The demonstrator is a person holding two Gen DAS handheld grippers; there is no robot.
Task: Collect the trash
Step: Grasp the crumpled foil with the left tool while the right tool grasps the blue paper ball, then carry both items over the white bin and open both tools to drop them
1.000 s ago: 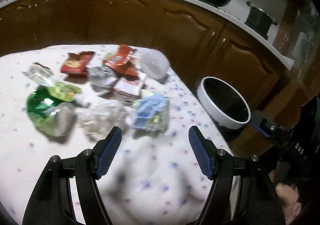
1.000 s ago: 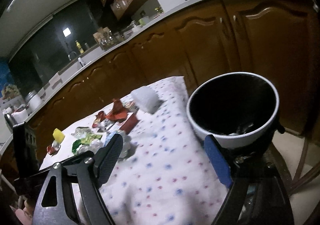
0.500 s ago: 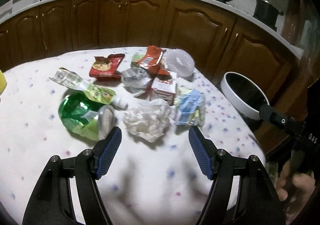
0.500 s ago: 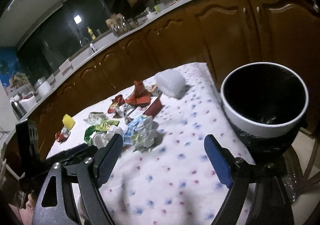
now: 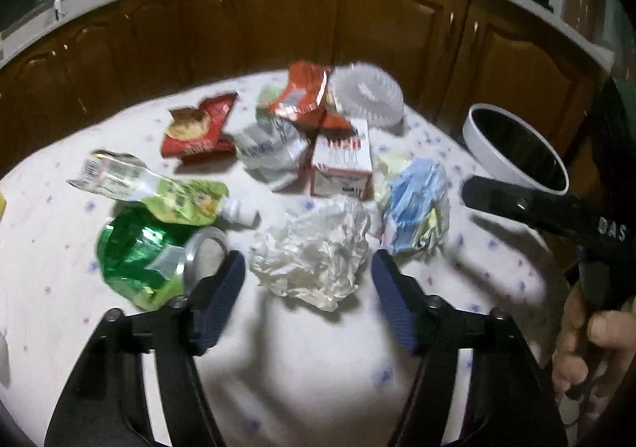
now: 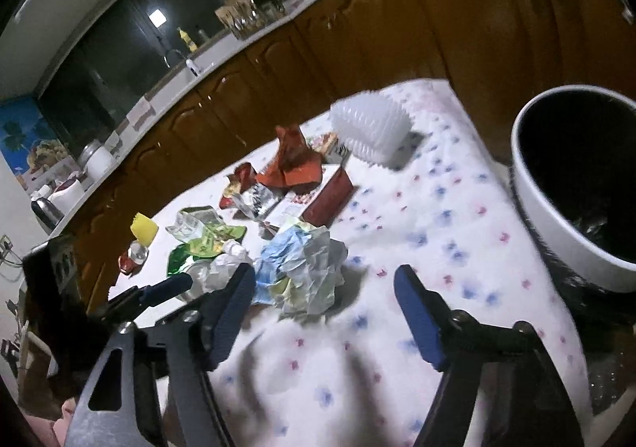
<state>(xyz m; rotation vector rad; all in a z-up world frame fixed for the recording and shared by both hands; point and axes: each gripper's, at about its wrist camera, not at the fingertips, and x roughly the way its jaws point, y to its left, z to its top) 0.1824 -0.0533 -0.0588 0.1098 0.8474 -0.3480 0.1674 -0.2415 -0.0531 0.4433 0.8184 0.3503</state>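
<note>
Trash lies on the flowered tablecloth (image 5: 302, 367). A crumpled white paper ball (image 5: 314, 252) sits just ahead of my open left gripper (image 5: 306, 276), between its blue pads. A crushed green can (image 5: 147, 252) lies to its left, a blue-and-yellow crumpled wrapper (image 5: 413, 208) to its right. That wrapper (image 6: 302, 268) lies ahead and left of my open, empty right gripper (image 6: 324, 288). The white trash bin (image 6: 572, 184) with a black liner stands off the table's right edge; it also shows in the left wrist view (image 5: 512, 144).
Farther back lie a red-and-white carton (image 5: 342, 160), red snack bags (image 5: 198, 127), a green pouch (image 5: 159, 188), a silver wrapper (image 5: 270, 148) and a white ribbed plastic cup (image 5: 367, 95). Brown kitchen cabinets (image 5: 357, 17) stand behind the table. A yellow object (image 6: 144, 227) lies at far left.
My left gripper has moved forward to the white paper ball, which now sits between its fingers. My right gripper has swung left from the bin toward the blue wrapper.
</note>
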